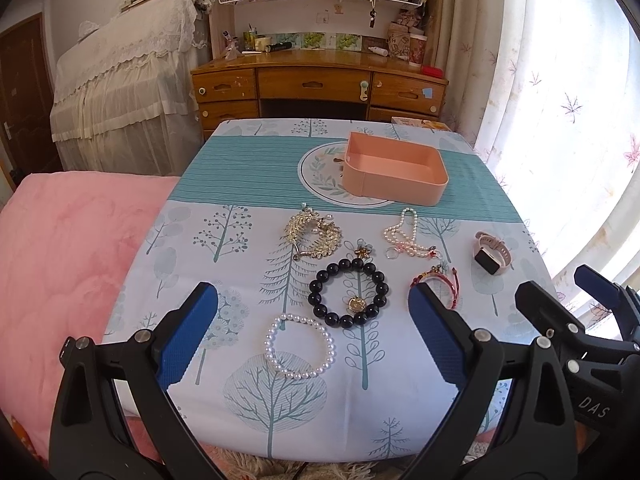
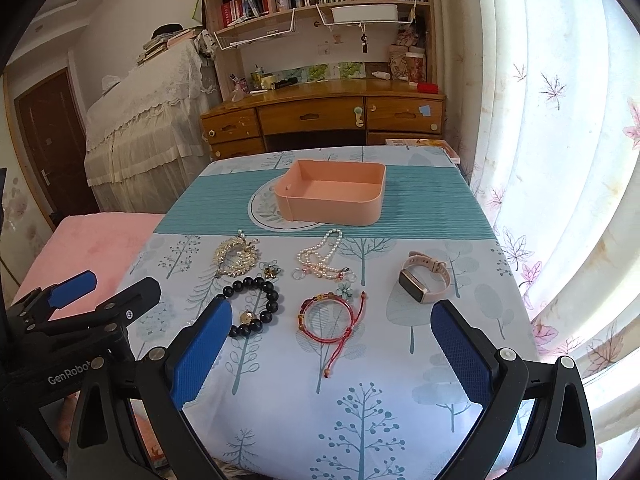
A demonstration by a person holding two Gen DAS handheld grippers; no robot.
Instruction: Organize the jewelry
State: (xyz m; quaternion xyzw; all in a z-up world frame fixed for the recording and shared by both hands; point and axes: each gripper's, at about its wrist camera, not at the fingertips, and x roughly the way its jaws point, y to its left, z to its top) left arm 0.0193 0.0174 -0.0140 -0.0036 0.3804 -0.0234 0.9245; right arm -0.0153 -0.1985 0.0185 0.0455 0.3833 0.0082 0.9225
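Left gripper wide open, holding nothing, poised above the near table edge; right gripper likewise wide open and empty. Between the left jaws: white pearl bracelet and black bead bracelet. Beyond them lie the red cord bracelet, gold hair comb, pearl necklace and pink watch, all loose on the tablecloth. Peach tray at the far side appears empty. Nothing sorted yet; every piece remains to go.
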